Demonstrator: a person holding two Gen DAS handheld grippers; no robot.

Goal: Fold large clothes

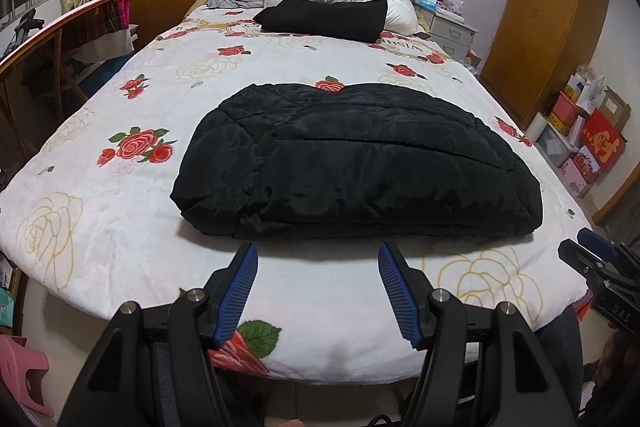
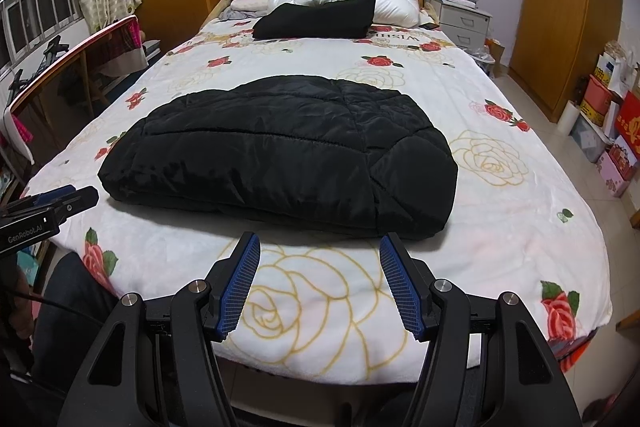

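Garments, two, folded black, on bed.

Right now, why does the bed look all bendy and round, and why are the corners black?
Left wrist view: the fisheye lens bows the white rose-patterned bedspread and blacks out the corners. Right wrist view: same bulge; the shiny black quilted jacket shows soft sheen from the room light, with a faint shadow under its near edge. Both views look sharp.
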